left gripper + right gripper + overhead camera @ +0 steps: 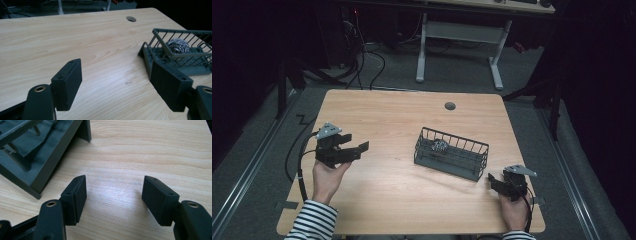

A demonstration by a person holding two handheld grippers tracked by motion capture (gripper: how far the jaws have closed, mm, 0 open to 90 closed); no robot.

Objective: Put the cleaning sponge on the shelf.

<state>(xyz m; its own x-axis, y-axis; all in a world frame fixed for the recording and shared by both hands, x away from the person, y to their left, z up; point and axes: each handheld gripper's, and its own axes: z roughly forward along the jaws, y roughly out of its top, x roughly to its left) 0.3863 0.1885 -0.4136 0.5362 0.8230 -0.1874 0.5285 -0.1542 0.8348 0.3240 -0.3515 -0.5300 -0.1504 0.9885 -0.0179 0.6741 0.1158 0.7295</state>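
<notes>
The wooden bench (387,190) carries a grey wire basket (451,153) right of its middle, and a steel scourer (440,146) lies inside the basket's left end. Well left of the basket the left gripper (354,149) has its fingers released, empty; just beside the basket's right end the right gripper (493,180) also has its fingers released

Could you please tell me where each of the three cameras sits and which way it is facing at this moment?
High view: above the person's edge, looking forward and down on the table; both forearms, left gripper and right gripper show.
Left gripper view: rides that gripper, looking across the table towards the basket with the steel scourer.
Right gripper view: rides that gripper, looking down at bare wood beside the basket's corner.
All three share the basket.
</notes>
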